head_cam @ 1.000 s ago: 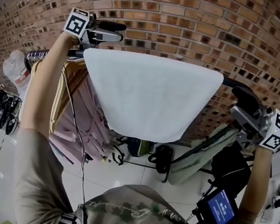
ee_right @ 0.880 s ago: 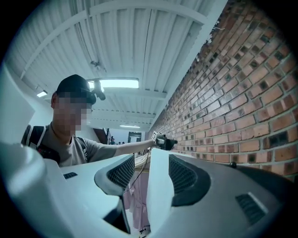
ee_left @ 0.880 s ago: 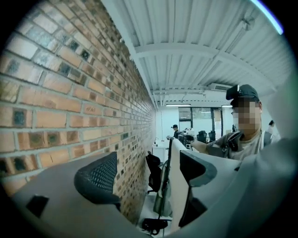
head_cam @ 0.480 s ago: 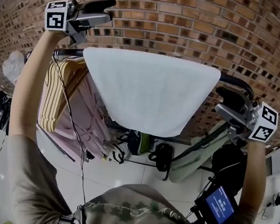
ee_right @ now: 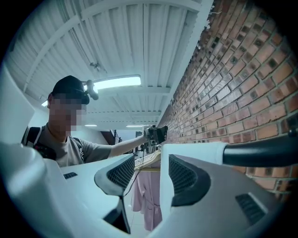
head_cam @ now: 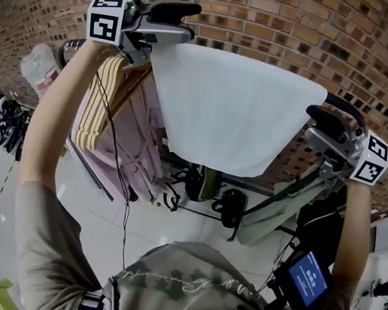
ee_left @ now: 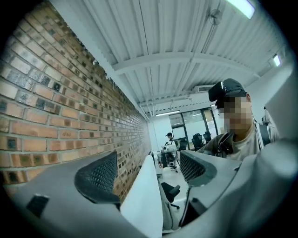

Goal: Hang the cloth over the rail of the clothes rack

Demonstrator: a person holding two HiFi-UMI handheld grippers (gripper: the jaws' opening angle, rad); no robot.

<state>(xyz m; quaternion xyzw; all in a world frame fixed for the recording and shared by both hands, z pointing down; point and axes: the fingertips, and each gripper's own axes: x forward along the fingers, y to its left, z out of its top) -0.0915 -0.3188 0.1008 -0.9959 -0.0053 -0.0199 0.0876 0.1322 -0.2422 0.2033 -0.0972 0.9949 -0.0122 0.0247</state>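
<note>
A white cloth (head_cam: 228, 112) hangs draped over the dark rail (head_cam: 349, 108) of the clothes rack, in front of a brick wall. My left gripper (head_cam: 187, 22) is at the cloth's upper left corner. In the left gripper view its jaws (ee_left: 148, 158) stand open, with the cloth's edge (ee_left: 144, 200) loose between them. My right gripper (head_cam: 313, 123) is at the cloth's right edge, just below the rail's end. It is open too (ee_right: 151, 160), and the cloth's edge (ee_right: 165, 167) lies against the right finger, next to the rail (ee_right: 260, 153).
Wooden hangers (head_cam: 105, 95) with pink garments (head_cam: 135, 142) fill the rail's left part. The brick wall (head_cam: 283, 27) is close behind the rack. Dark bags (head_cam: 229, 209) and a green one lie on the floor below. A small lit screen (head_cam: 307, 281) sits at lower right.
My left gripper came down and right from above the rail to the cloth's upper left corner. The right gripper stayed by the cloth's right edge. The head view tilted.
</note>
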